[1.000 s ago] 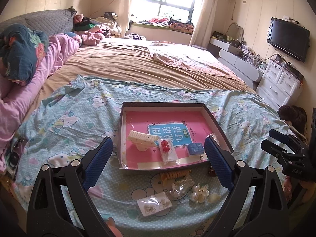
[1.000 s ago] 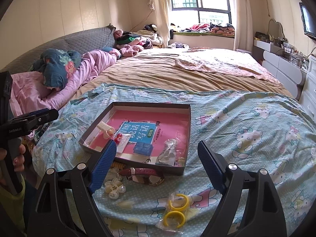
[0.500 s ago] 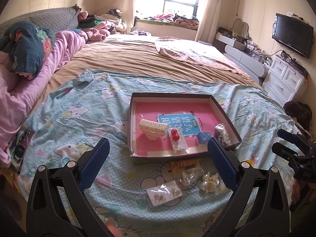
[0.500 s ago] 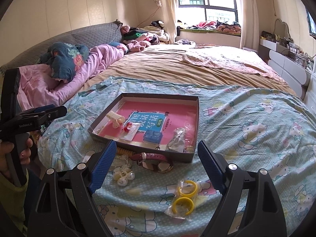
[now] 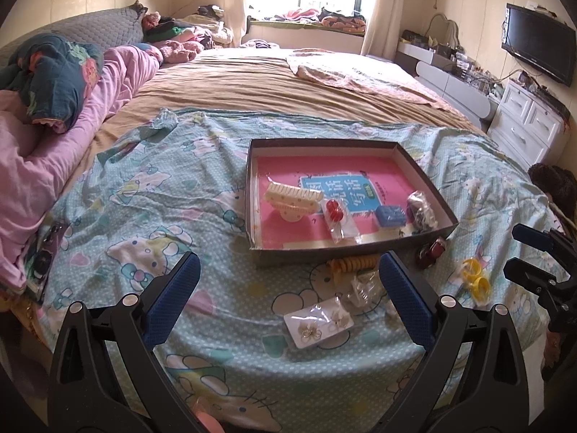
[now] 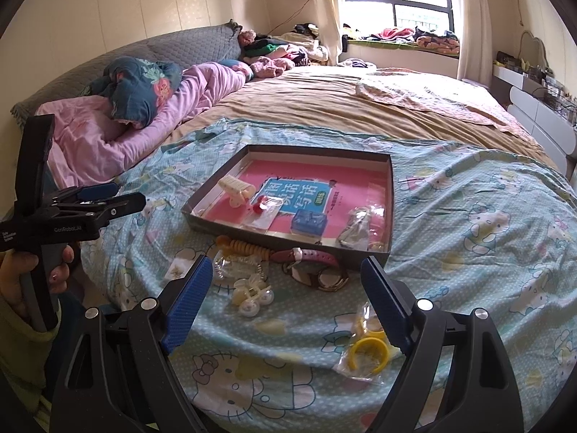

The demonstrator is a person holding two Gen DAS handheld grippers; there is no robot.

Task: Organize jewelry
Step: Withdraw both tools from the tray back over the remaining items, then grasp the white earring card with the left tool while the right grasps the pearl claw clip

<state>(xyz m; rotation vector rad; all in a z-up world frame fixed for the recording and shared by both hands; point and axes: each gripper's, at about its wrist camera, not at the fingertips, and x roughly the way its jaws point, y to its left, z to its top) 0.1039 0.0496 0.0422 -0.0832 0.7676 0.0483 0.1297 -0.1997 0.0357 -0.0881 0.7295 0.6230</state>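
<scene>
Both claws spread and empty: left gripper [image 5: 286,294] hangs over the earring card [image 5: 318,322] just in front of the tray [image 5: 348,250], right gripper [image 6: 285,297] above the watch [image 6: 314,265], so we should pinch packet edges, not fabric.

Your right gripper [image 6: 285,299] hangs with its jaws wide apart and nothing between them, above the pearl clips [image 6: 251,297]. At one o'clock from those lies the pink watch [image 6: 317,260], against the tray [image 6: 390,195]. The yellow rings [image 6: 368,351] sit at four o'clock. At nine o'clock your left gripper [image 6: 126,196] is open.
</scene>
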